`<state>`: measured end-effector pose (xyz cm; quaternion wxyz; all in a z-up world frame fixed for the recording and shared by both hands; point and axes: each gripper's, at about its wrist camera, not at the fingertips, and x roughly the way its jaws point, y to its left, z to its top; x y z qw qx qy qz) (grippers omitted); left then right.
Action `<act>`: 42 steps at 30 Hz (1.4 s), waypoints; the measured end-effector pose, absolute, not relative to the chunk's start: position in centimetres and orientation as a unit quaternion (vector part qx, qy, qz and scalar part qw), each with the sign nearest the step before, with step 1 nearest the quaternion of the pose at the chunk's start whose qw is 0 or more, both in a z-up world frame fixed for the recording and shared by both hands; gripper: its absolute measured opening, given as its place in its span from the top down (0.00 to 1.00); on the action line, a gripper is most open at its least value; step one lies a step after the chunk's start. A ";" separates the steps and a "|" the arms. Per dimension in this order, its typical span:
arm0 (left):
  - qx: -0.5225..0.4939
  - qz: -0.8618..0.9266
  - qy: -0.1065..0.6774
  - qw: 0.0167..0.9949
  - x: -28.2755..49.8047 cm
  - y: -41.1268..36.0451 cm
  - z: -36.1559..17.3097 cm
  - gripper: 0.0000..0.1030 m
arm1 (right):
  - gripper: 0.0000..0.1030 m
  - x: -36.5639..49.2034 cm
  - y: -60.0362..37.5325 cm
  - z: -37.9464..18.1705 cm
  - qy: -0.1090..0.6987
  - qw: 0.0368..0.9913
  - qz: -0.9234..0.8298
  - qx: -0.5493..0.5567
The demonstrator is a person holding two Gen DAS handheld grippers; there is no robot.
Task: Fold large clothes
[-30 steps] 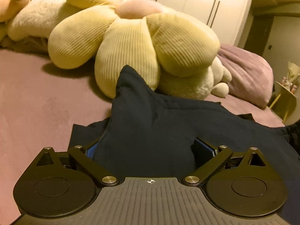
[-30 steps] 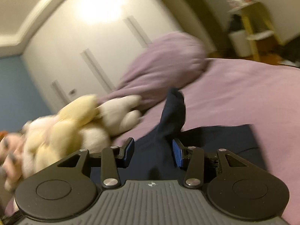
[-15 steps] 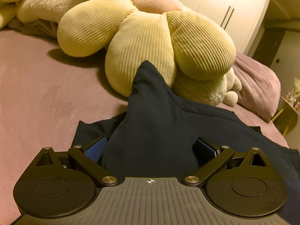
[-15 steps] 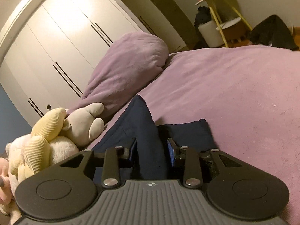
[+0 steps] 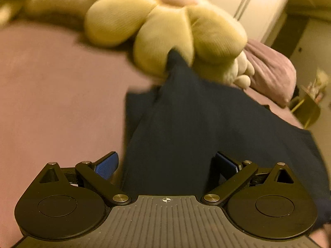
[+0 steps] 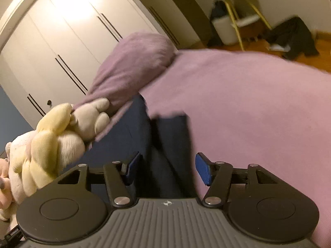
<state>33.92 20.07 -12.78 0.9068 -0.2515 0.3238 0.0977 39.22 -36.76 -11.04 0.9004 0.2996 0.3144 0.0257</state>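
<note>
A navy garment (image 5: 186,124) lies on the mauve bed (image 5: 51,82), reaching the flower cushion (image 5: 165,26); white wardrobes (image 6: 68,31) behind; left gripper (image 5: 166,165) and right gripper (image 6: 165,167) both spread, garment between.

We list: dark navy garment (image 5: 186,119), matt knit cloth; flower-shaped plush cushion (image 5: 165,31), ribbed corduroy; bedspread (image 6: 258,113), soft matt fleece; wardrobe doors (image 6: 68,41), smooth satin.
</note>
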 end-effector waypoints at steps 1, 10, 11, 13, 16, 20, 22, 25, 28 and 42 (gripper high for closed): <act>-0.271 0.094 0.330 0.899 32.6 20.2 -13.1 0.01 | 0.43 37.4 -37.6 -11.5 0.318 0.890 0.024 0.325; -0.391 0.047 0.322 0.861 28.5 19.8 -13.1 0.01 | 0.45 29.3 -38.8 -12.0 0.322 0.835 0.050 0.444; -0.406 0.052 0.323 0.853 29.1 20.2 -13.4 0.01 | 0.45 29.5 -38.9 -12.3 0.327 0.828 0.045 0.453; -0.440 0.061 0.317 0.838 30.0 20.8 -13.8 0.03 | 0.45 30.6 -38.8 -12.6 0.332 0.814 0.033 0.476; -0.461 0.075 0.317 0.826 31.1 21.5 -14.4 0.11 | 0.45 32.1 -38.7 -13.3 0.338 0.786 0.023 0.517; -0.451 0.085 0.335 0.823 32.2 22.1 -14.7 0.26 | 0.57 34.1 -38.1 -14.4 0.349 0.761 0.008 0.546; -0.464 0.082 0.338 0.815 32.0 22.7 -14.8 0.44 | 0.61 34.9 -37.8 -14.9 0.351 0.757 0.003 0.552; -0.474 0.065 0.326 0.815 31.3 23.0 -13.7 0.58 | 0.71 35.2 -37.4 -14.8 0.357 0.764 -0.006 0.538; -0.463 0.050 0.311 0.829 30.2 22.8 -11.9 0.63 | 0.79 34.7 -37.0 -13.4 0.358 0.778 -0.003 0.516; -0.426 0.017 0.315 0.848 16.6 22.4 -6.5 0.67 | 0.82 26.4 -38.0 -8.0 0.358 0.783 0.040 0.507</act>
